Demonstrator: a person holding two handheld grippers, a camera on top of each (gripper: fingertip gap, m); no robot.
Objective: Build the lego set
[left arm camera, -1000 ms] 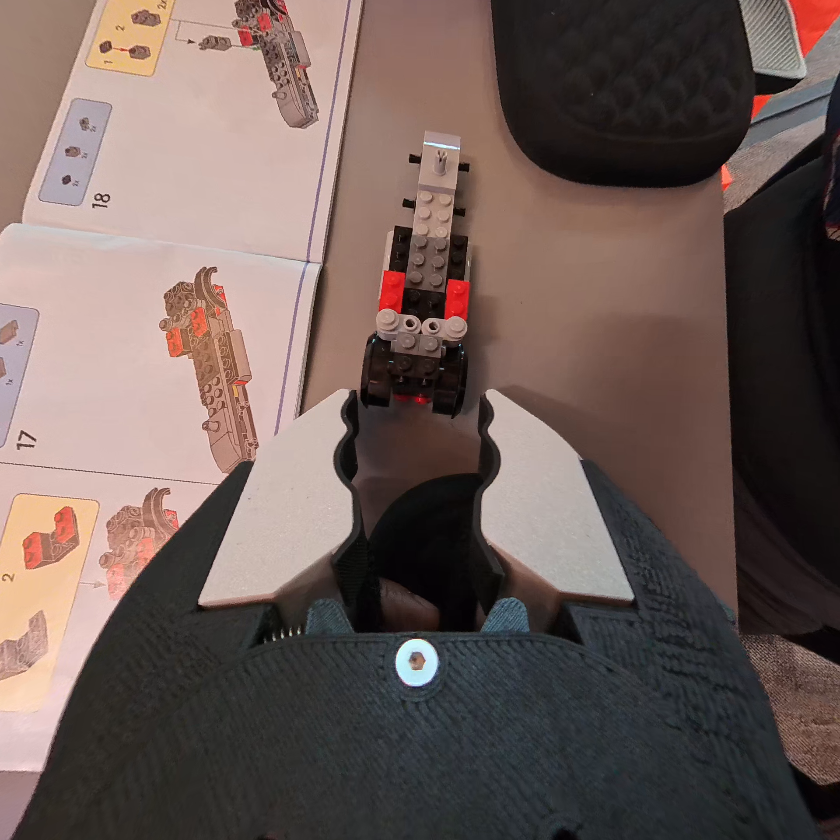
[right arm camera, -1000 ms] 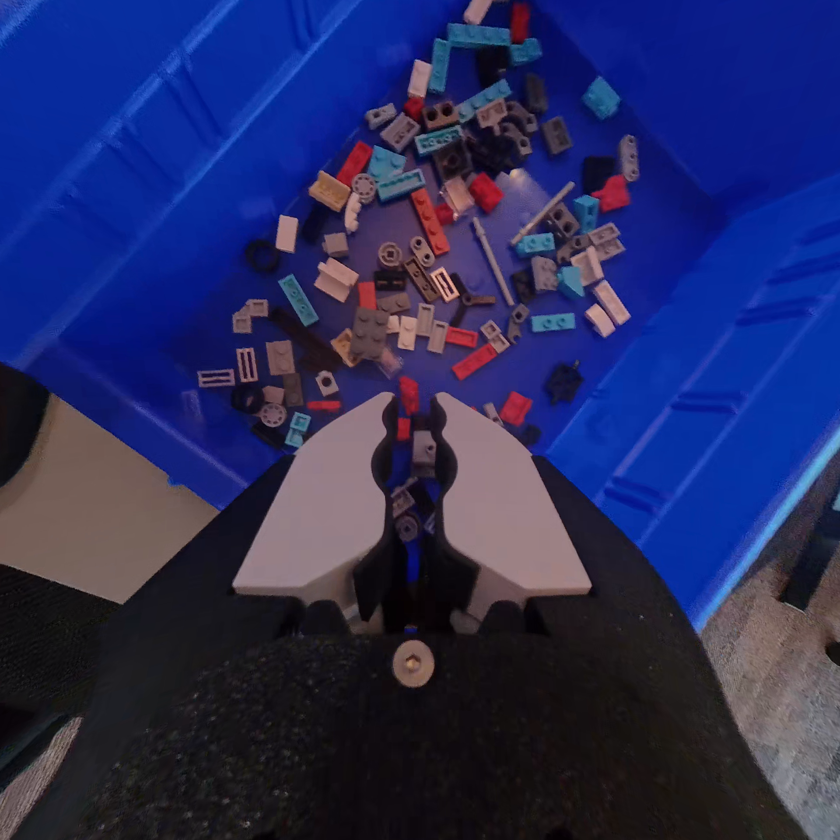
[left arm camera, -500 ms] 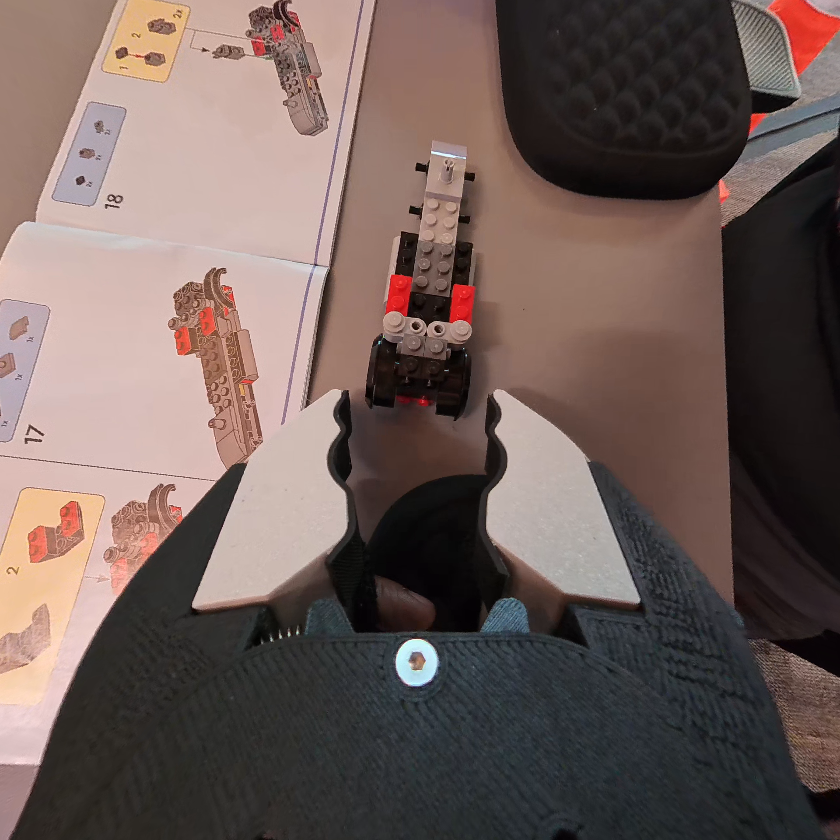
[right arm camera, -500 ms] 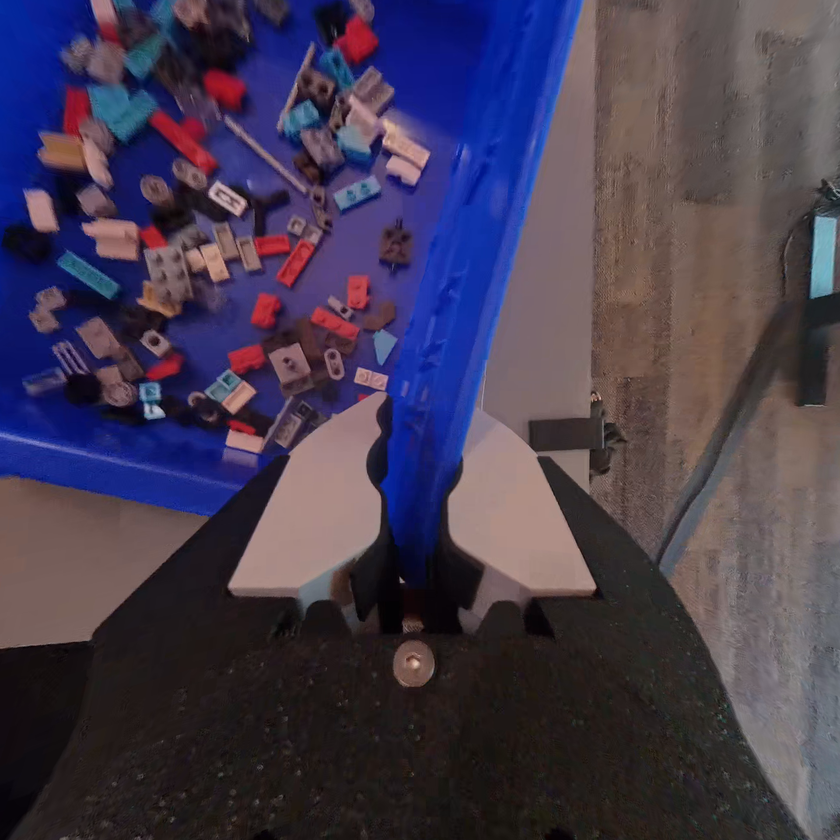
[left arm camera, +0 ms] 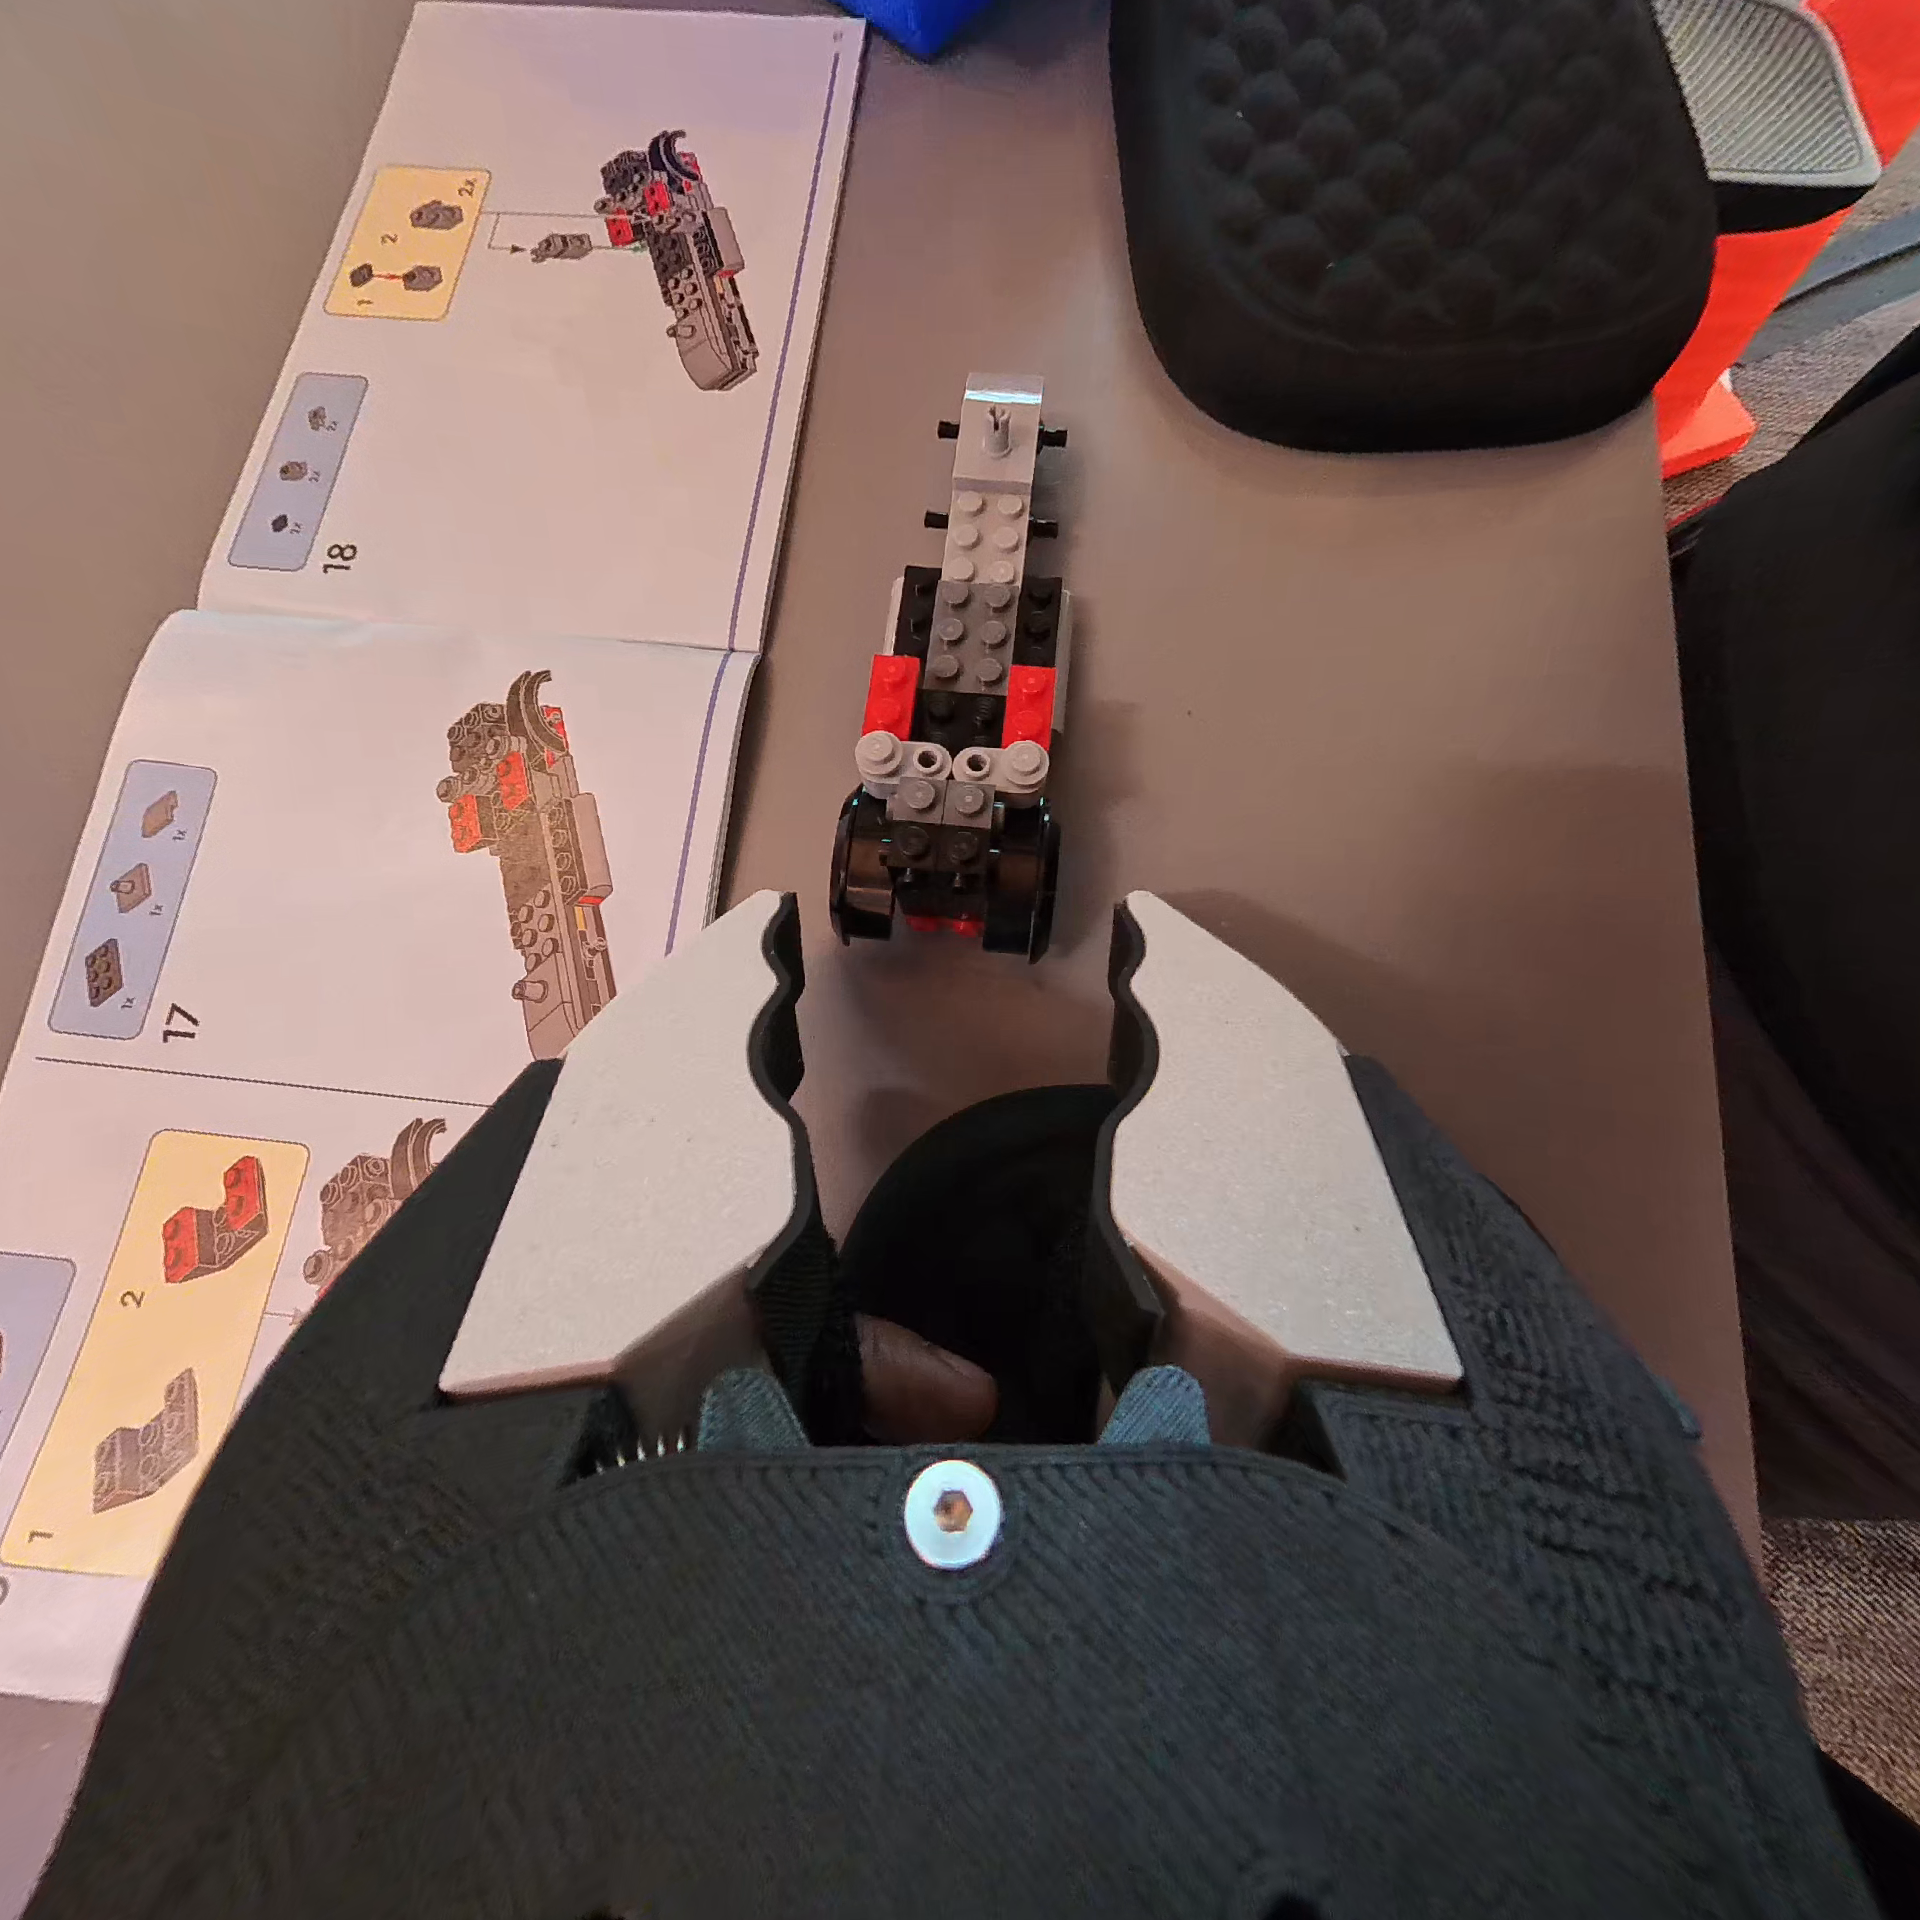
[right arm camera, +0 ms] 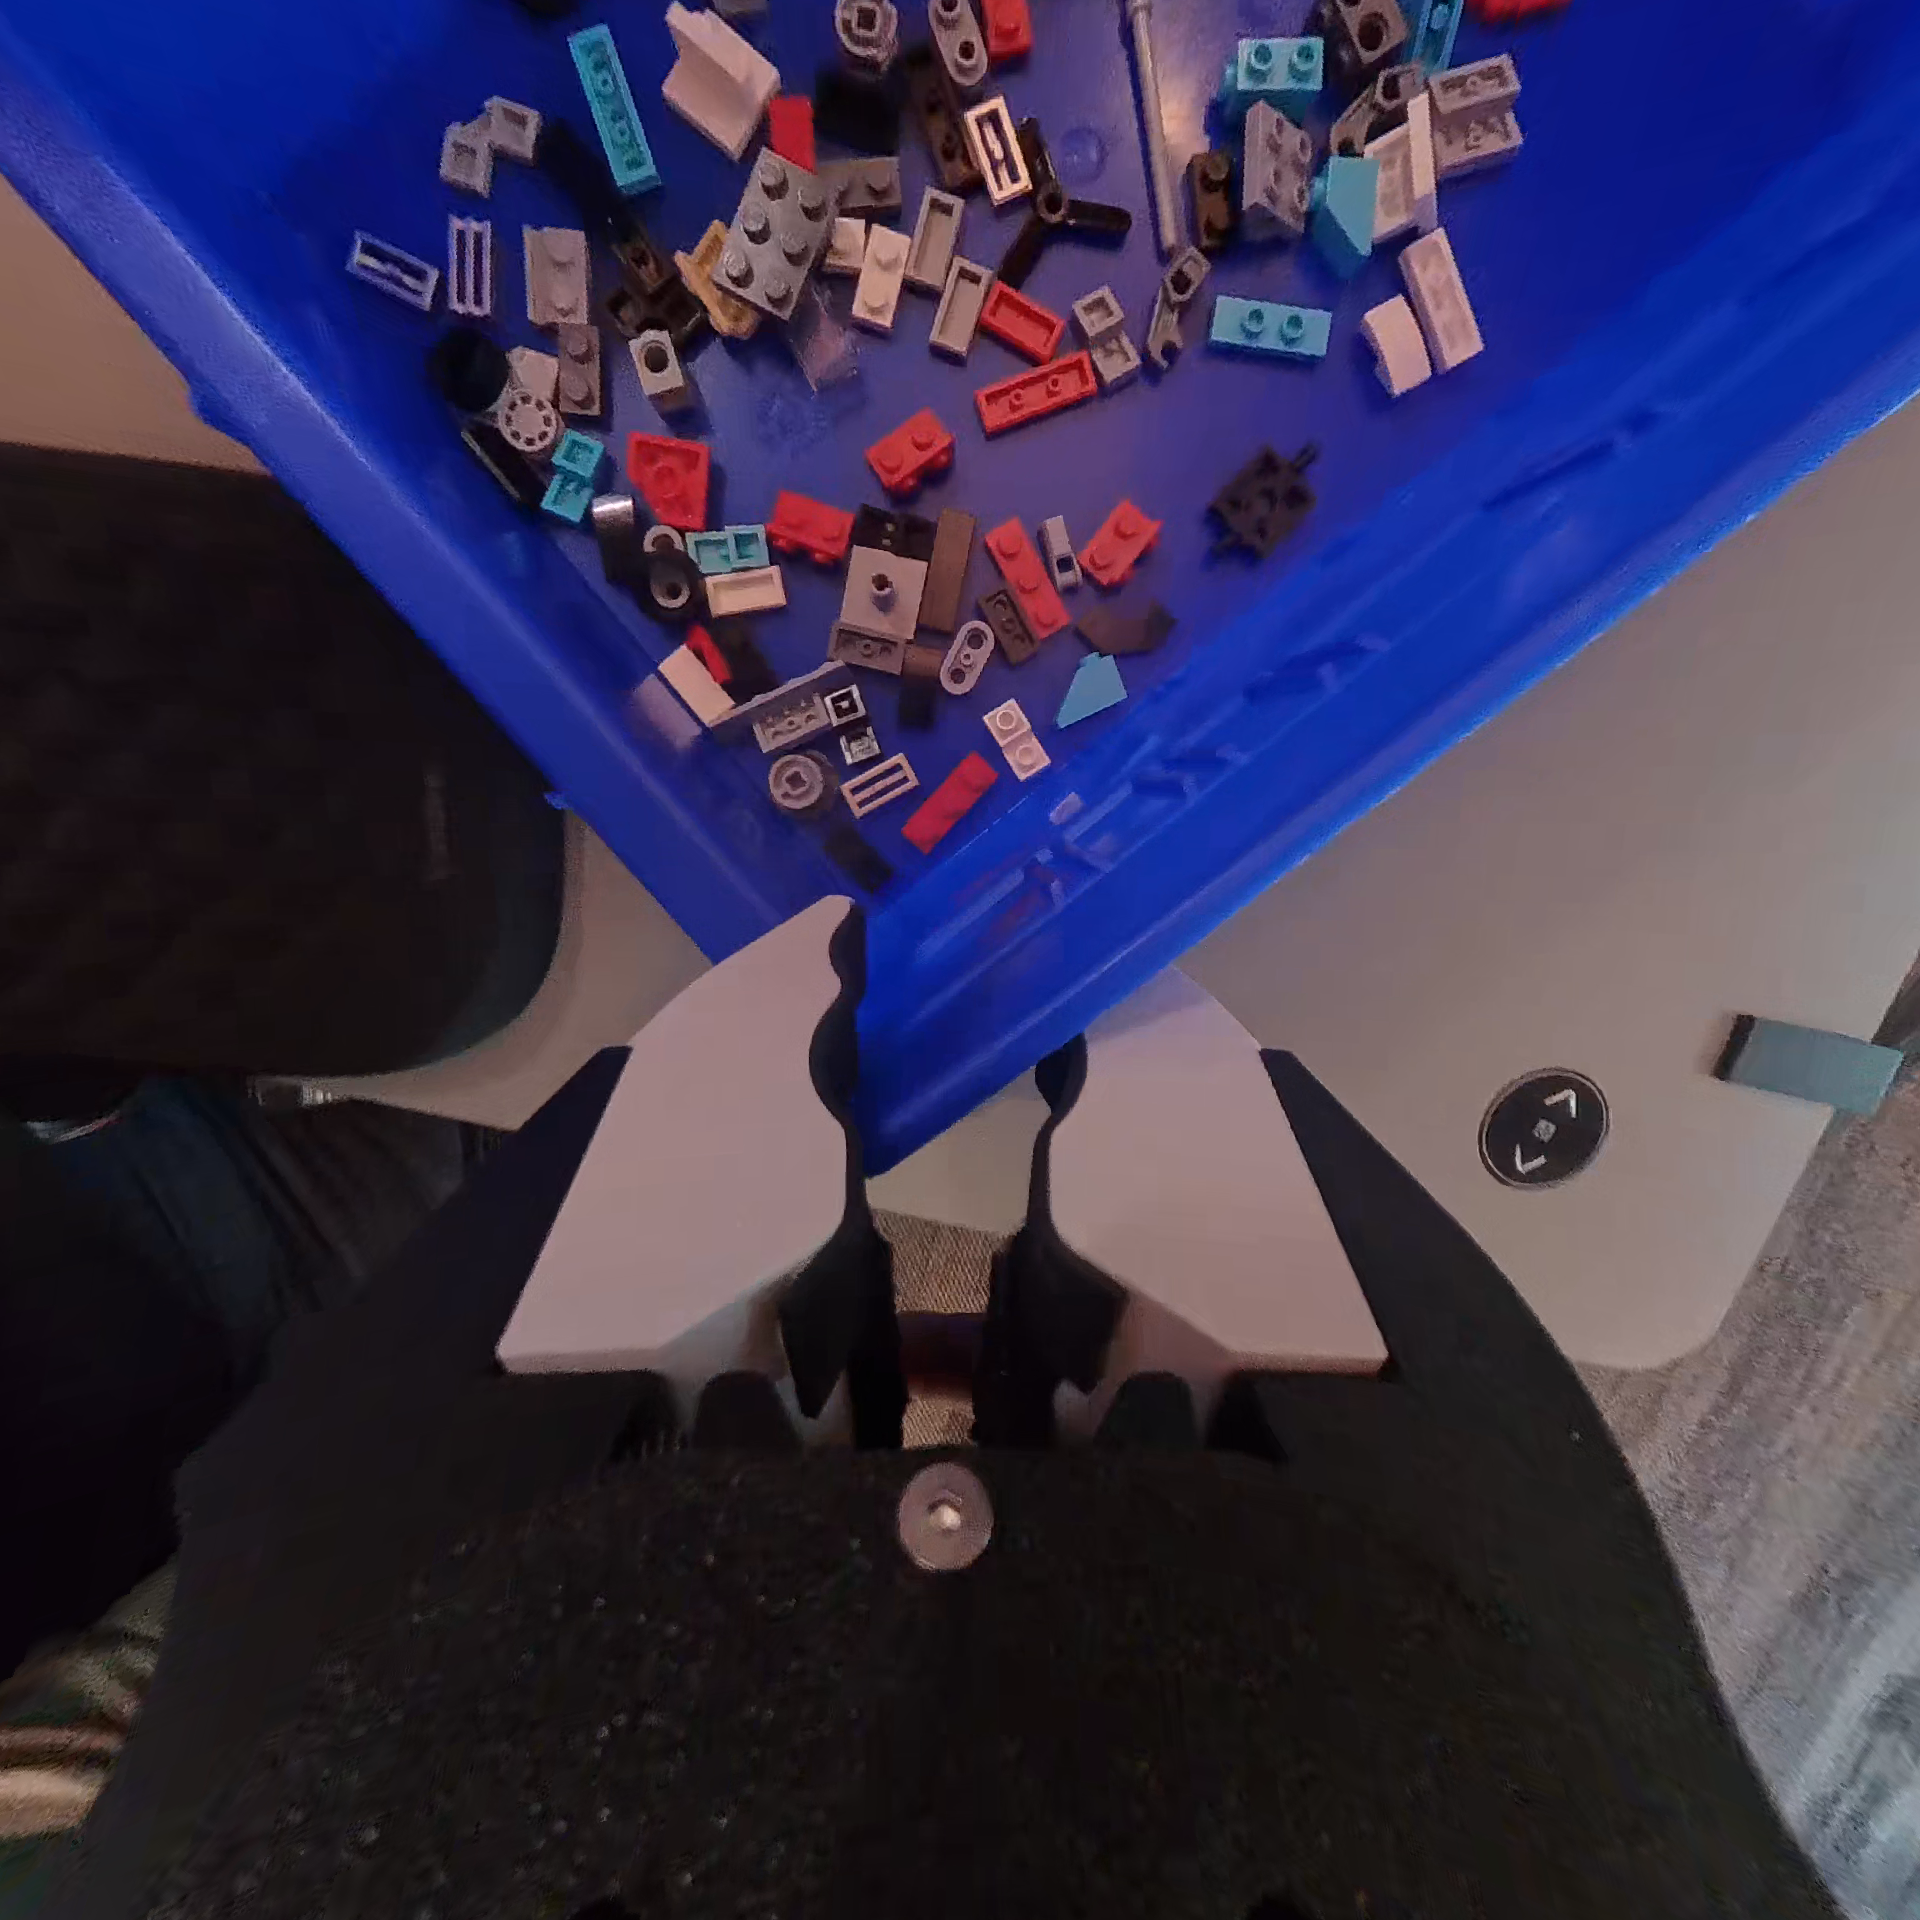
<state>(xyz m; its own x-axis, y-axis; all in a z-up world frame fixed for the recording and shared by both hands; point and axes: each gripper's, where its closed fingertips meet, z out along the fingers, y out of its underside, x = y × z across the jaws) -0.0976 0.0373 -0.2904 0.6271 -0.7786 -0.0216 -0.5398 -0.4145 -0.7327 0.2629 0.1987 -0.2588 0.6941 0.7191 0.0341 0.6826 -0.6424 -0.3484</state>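
The half-built Lego vehicle (left arm camera: 961, 707), grey, black and red with black wheels, lies on the grey table just beyond my left gripper (left arm camera: 954, 914). That gripper is open and empty, with its fingertips short of the wheels. In the right wrist view my right gripper (right arm camera: 956, 997) straddles the near corner of the blue bin (right arm camera: 1247, 790). The wall fills the space between the pads, and the bin's rim hides the right fingertip. Many loose Lego pieces (right arm camera: 883, 312) lie on the bin's floor.
The open instruction booklet (left arm camera: 416, 779) lies left of the model. A black padded armrest (left arm camera: 1403, 208) is at the back right, and a blue bin corner (left arm camera: 914, 21) shows at the top edge. A round black control button (right arm camera: 1543, 1127) sits near the table's edge. The tips of one gripper are about 40 cm away from the tips of the other.
My right gripper left the inside of the bin and closed over its near corner. The bin now sits askew to the table edge. My left gripper opened a little wider and drew back slightly.
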